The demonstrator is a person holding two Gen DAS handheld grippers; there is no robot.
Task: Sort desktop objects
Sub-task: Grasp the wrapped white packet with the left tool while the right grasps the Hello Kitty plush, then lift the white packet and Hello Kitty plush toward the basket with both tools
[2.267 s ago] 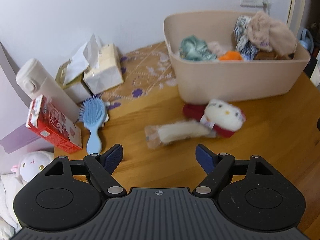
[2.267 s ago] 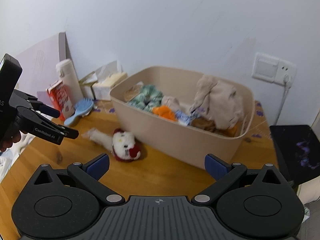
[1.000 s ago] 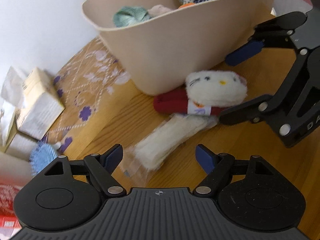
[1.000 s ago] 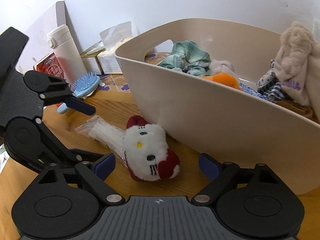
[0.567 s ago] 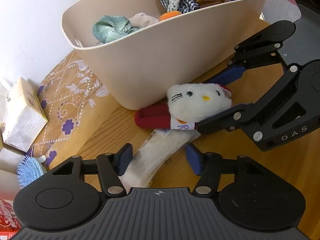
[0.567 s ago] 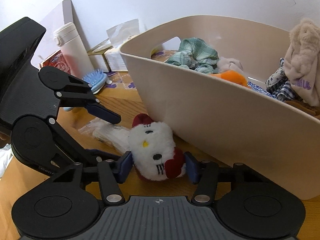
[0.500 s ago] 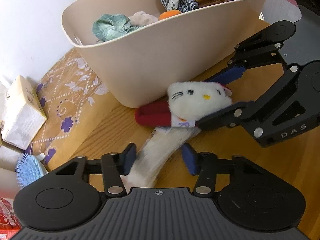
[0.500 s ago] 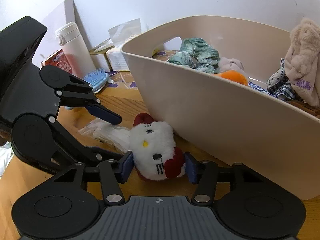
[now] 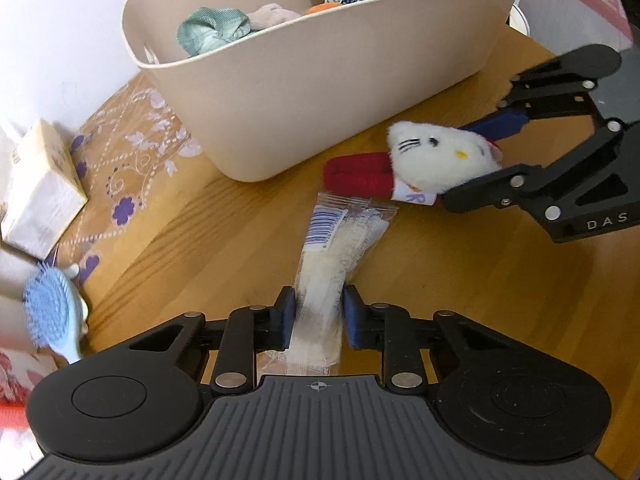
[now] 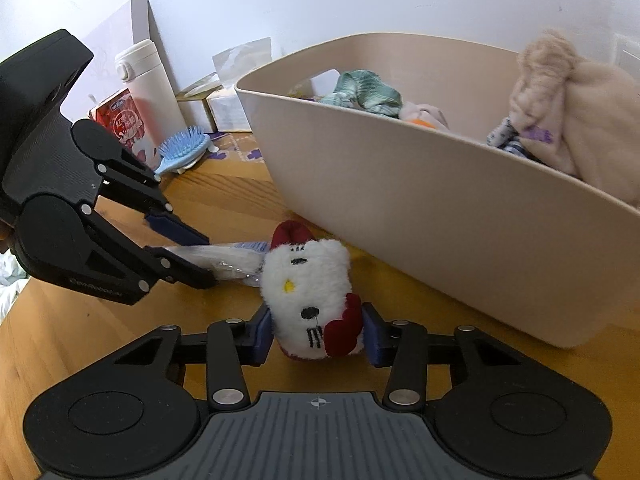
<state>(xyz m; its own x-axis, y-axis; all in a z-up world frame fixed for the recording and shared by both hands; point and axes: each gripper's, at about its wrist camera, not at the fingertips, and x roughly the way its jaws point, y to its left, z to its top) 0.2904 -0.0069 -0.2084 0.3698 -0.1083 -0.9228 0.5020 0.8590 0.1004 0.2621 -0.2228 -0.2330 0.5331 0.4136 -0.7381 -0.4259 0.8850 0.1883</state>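
A white plush cat toy (image 10: 308, 292) with a red body lies on the wooden desk (image 9: 460, 280) in front of the beige bin (image 9: 320, 80). My right gripper (image 10: 318, 332) has its blue pads pressed into the toy's head, and its jaws are still closing. A long white packet in clear plastic (image 9: 340, 248) with a barcode label lies just left of the toy. My left gripper (image 9: 318, 312) grips the packet's near end between its pads, jaws also closing. In the right wrist view, the left gripper (image 10: 200, 256) reaches in from the left onto the packet (image 10: 224, 256).
The bin (image 10: 400, 200) holds several cloths and soft toys. At the left are a blue hairbrush (image 9: 52, 312), a tissue pack (image 9: 40, 196), a white bottle (image 10: 148, 84) and a red carton (image 10: 120, 124). A flowered mat (image 9: 132, 160) lies beside the bin.
Both grippers went from wide open to closed, the left on the packet, the right on the plush toy. The toy has shifted right, away from the packet, which now lies in line with my left gripper.
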